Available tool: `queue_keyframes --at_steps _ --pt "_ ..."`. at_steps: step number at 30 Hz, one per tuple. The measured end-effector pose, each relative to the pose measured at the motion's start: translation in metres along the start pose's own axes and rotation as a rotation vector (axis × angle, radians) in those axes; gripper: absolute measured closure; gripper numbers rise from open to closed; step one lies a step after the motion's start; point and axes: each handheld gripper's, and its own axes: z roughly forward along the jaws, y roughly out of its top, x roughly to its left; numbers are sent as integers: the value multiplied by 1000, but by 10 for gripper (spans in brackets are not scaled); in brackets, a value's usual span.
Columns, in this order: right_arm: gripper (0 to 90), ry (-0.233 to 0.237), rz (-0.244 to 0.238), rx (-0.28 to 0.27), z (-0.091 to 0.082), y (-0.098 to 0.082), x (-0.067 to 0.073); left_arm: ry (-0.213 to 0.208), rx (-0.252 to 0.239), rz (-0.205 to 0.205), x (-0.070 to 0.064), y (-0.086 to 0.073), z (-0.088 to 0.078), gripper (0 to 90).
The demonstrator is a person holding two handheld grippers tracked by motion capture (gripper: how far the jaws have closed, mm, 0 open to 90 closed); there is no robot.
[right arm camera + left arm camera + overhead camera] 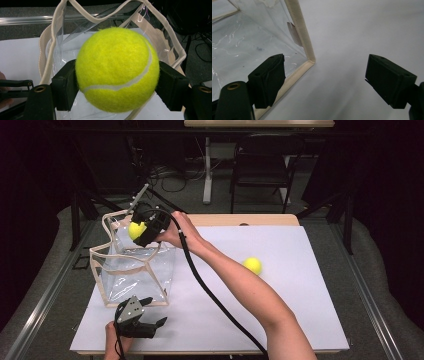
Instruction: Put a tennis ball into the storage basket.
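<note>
Above the open mouth of a clear plastic tote bag with cream fabric trim [131, 270], the right claw [141, 231] is clamped on a fuzzy yellow-green tennis ball with a white seam [136, 230]. In the right gripper view, the ball [117, 69] sits squarely between the two black jaws, one pressing each side, with the bag's wavy cream rim [52, 37] and transparent walls directly beyond it. The person's right hand [175, 232] grips that claw, the forearm reaching diagonally across the white tabletop [300, 310], and a black cable [215, 300] trails back along the arm toward the near edge. The bag stands upright on the left part of the tabletop, its top open. Near the front left edge, the left claw [150, 322] rests low at the tabletop, held by the person's left hand [114, 340], just in front of the bag's near bottom corner. In the left gripper view, its jaws stand wide apart with nothing between them; the left-hand jaw lies just beside the bag's cream-edged bottom corner [308, 61], though whether it touches cannot be told. A second yellow-green tennis ball [253, 265] lies alone on the tabletop, to the right of the outstretched forearm and well apart from the bag.
</note>
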Motion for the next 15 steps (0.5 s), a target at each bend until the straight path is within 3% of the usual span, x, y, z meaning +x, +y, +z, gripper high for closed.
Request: queue_keyframes --at_steps 15 --pt "269 16 5 18 10 -5 4 0 0 1 0 0 0 162"
